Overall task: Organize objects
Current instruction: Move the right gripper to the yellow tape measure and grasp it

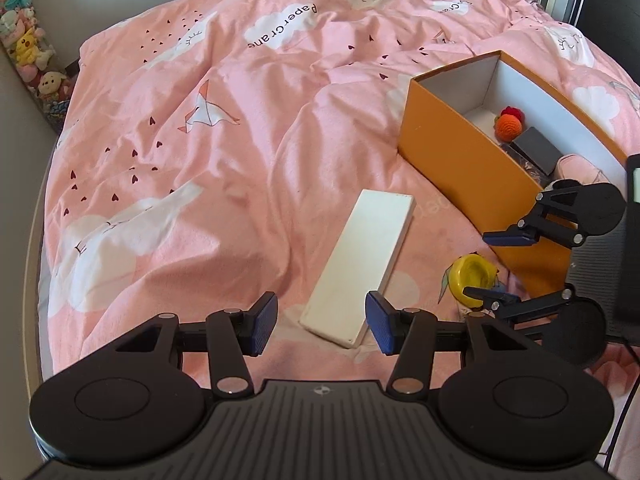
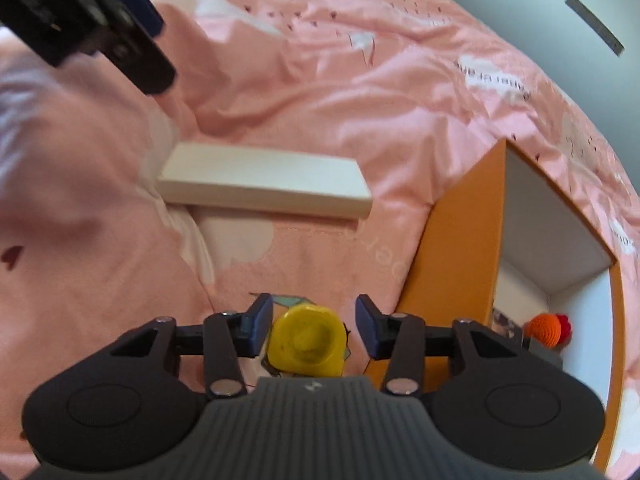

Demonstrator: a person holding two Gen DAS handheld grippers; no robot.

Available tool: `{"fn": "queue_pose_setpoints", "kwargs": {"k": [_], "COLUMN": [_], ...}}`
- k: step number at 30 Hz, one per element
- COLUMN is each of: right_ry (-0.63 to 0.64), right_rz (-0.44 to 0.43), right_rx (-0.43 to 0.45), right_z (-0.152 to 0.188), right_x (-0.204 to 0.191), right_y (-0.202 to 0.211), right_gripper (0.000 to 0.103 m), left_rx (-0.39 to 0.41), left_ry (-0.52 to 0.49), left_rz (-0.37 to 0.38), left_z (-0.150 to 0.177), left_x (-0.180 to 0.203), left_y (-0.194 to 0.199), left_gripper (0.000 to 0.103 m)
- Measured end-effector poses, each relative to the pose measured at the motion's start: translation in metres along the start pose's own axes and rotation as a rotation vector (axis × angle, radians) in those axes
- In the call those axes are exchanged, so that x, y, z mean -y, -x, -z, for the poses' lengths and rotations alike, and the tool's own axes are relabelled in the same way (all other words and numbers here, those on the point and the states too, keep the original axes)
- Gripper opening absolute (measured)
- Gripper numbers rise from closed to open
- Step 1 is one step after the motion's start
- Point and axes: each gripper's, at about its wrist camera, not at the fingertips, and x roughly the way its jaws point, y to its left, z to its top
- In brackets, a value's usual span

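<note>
My left gripper (image 1: 322, 320) hangs open over the near end of a flat white box (image 1: 360, 264) that lies on the pink duvet (image 1: 200, 140). Its right pad is at the box's corner and its left pad stands clear. My right gripper (image 2: 314, 328) is open around a small yellow cup-like toy (image 2: 306, 340); the left pad is at the toy's side and a gap shows at the right pad. The left wrist view shows that gripper (image 1: 496, 266) straddling the toy (image 1: 472, 276) beside an orange box (image 1: 452, 152).
The orange box (image 2: 452, 248) is open-topped with white inner walls; inside lie an orange crochet ball (image 1: 507, 126), a dark grey block (image 1: 538, 152) and a pink item (image 1: 580, 164). Plush toys (image 1: 28, 52) stand beyond the bed's left edge.
</note>
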Motion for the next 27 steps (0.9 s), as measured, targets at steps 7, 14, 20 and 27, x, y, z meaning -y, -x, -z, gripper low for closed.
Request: {"fn": "queue_pose_setpoints", "kwargs": {"k": [7, 14, 20, 27], "right_ry": [-0.052, -0.168, -0.157, -0.134], "right_rz": [0.040, -0.002, 0.022, 0.031], "right_rx": [-0.074, -0.133, -0.156, -0.147], "right_z": [0.001, 0.003, 0.002, 0.002], "right_x": [-0.006, 0.001, -0.005, -0.007], "right_y": [-0.023, -0.040, -0.047, -0.042], "right_gripper": [0.050, 0.041, 0.041, 0.025], "left_rx": [0.016, 0.013, 0.014, 0.012], "left_ry": [0.001, -0.028, -0.014, -0.028], "left_rz": [0.030, 0.040, 0.047, 0.059], "left_z": [0.008, 0.014, 0.016, 0.017], "left_x": [-0.008, -0.010, -0.016, -0.013], "left_y": [-0.007, -0.013, -0.016, -0.016], "left_gripper": [0.060, 0.060, 0.060, 0.059]}}
